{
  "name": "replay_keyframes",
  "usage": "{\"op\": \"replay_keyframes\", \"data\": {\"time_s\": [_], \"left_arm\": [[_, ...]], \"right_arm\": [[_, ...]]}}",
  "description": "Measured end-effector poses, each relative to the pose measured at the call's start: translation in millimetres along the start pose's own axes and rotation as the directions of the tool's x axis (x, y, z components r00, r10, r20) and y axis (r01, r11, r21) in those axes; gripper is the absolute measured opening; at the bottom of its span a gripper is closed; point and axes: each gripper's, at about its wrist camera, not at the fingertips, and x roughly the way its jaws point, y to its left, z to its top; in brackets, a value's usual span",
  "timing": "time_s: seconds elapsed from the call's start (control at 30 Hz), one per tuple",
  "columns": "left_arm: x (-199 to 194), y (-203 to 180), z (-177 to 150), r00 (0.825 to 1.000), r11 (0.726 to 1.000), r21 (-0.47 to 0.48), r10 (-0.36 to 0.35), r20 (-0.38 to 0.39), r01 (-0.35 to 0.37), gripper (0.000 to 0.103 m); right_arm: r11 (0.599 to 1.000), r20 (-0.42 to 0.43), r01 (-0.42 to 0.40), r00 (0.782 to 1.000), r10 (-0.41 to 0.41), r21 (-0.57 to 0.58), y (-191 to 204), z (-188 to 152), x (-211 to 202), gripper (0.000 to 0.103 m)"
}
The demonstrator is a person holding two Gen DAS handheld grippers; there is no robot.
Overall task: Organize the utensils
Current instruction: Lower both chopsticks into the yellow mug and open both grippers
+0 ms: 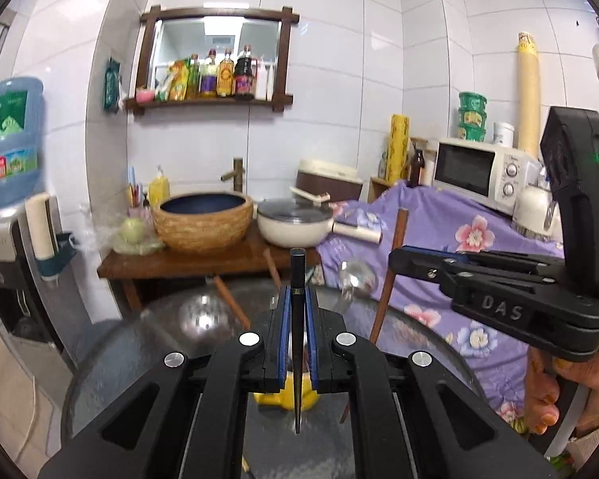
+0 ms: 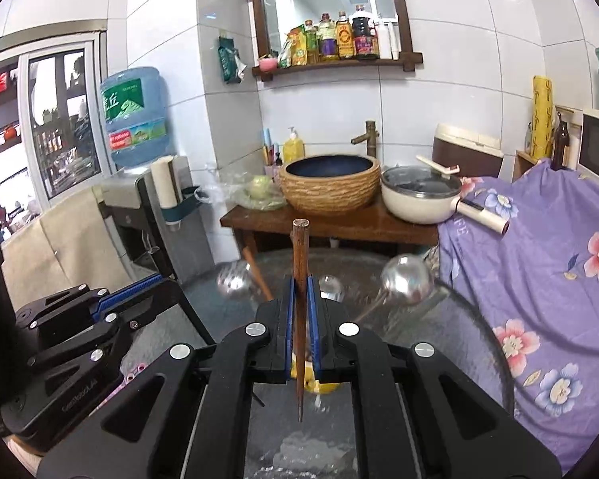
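In the left wrist view my left gripper [image 1: 297,295] is shut on a black chopstick [image 1: 297,271], which stands upright between the blue pads. Under it a yellow holder [image 1: 277,399] sits on the round glass table [image 1: 419,339]. My right gripper [image 1: 395,257] reaches in from the right, held by a hand. In the right wrist view the right gripper [image 2: 299,283] is shut on a brown wooden chopstick [image 2: 300,247] above the same yellow holder [image 2: 327,387]. Metal ladles [image 2: 405,279] and a wooden handle [image 2: 255,271] rise near the holder. The left gripper [image 2: 159,279] shows at the left.
Behind the table stands a wooden washstand [image 2: 327,223] with a woven basin [image 2: 329,183] and a cream pot [image 2: 419,199]. A purple floral cloth [image 2: 539,259] covers furniture on the right, with a microwave [image 1: 479,171] on it. A water dispenser [image 2: 135,115] stands left.
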Motion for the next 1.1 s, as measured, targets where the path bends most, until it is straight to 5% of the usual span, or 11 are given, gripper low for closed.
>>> {"op": "replay_keyframes", "data": {"time_s": [0.43, 0.87, 1.1], "left_arm": [[32.4, -10.5, 37.0, 0.987, 1.000, 0.001, 0.024, 0.161, -0.024, 0.007], [81.8, 3.5, 12.1, 0.993, 0.997, -0.059, 0.057, 0.108, -0.051, 0.007], [68.3, 0.4, 32.3, 0.984, 0.998, -0.048, 0.058, 0.169, -0.050, 0.007]], "right_arm": [[0.998, 0.067, 0.046, 0.997, -0.048, 0.032, -20.6, 48.8, 34.9, 0.007], [0.996, 0.006, 0.065, 0.998, -0.065, 0.055, -36.7, 19.5, 80.4, 0.007], [0.996, 0.002, 0.072, 0.997, -0.073, 0.053, -41.7, 17.7, 86.9, 0.007]]}}
